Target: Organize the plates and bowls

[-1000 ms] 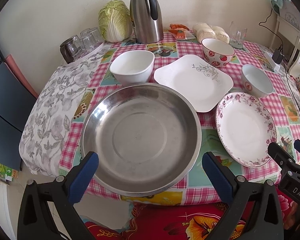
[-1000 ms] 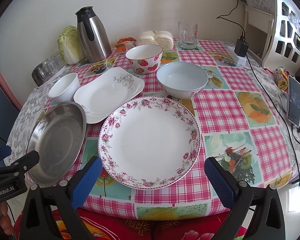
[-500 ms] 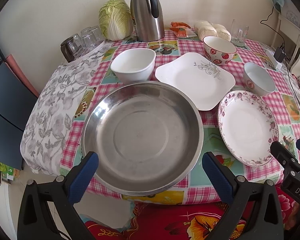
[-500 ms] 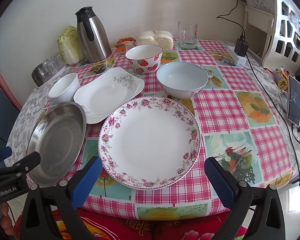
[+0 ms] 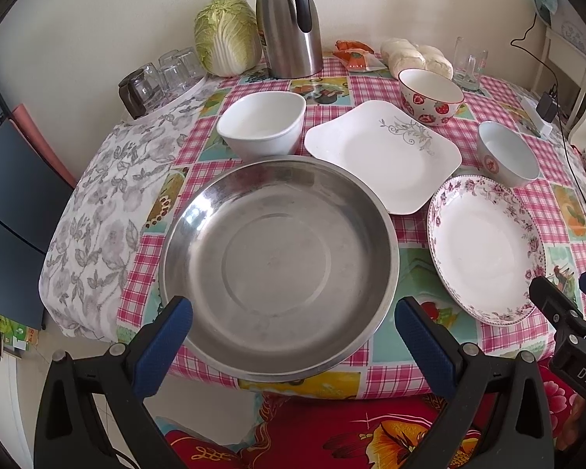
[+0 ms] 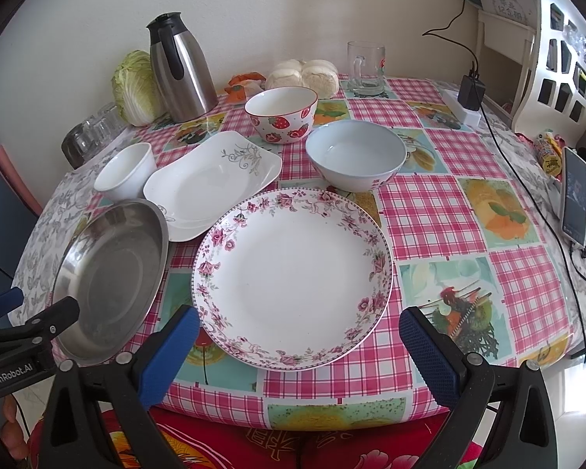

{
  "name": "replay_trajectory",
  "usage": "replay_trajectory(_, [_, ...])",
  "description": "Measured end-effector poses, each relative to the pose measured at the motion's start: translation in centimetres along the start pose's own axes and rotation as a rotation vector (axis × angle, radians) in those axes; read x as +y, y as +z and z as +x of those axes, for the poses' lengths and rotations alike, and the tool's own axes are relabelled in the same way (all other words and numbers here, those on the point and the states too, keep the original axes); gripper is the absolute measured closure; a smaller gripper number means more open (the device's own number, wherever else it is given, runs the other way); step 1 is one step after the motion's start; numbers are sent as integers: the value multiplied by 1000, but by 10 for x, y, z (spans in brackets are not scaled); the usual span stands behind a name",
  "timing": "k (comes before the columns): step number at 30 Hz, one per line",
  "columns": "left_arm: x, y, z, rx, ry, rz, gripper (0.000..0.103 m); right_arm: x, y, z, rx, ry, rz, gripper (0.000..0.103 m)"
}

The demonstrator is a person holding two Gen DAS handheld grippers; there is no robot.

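Near tabletop edge: steel pan left, floral plate right. Behind: square plate, 3 bowls. Left gripper and right gripper both gape wide, empty.

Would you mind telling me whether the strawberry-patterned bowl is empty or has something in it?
Empty, as far as shown: the strawberry bowl stands upright, and its visible white inner wall is bare; its very bottom is hidden.

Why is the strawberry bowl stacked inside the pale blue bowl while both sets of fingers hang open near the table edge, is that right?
Not quite. The strawberry bowl is not inside the pale blue bowl; it stands on its own on the tablecloth, behind and beside it, as the right wrist view shows. The rest holds: the left gripper and right gripper both hang open near the table edge.
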State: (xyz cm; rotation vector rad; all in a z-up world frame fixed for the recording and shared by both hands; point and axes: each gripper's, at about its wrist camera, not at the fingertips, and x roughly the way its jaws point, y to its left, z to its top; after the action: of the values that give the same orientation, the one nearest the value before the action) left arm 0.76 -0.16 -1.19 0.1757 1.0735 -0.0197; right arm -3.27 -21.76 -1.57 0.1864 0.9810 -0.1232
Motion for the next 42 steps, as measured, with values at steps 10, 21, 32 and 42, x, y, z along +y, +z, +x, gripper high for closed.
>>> replay_trajectory(10, [1, 0, 0, 1, 1, 0, 0, 0, 0, 0, 0, -1, 1, 0])
replay_trajectory(21, [4, -2, 2, 9, -13, -6, 0, 1, -1, 1, 0, 0, -1, 0])
replay_trajectory(32, [22, 18, 8, 14, -3, -94, 0, 10, 22, 12, -15, 20, 7, 0])
replay_trajectory(42, [38, 64, 13, 47, -39, -285, 0, 19, 61, 22, -13, 27, 11, 0])
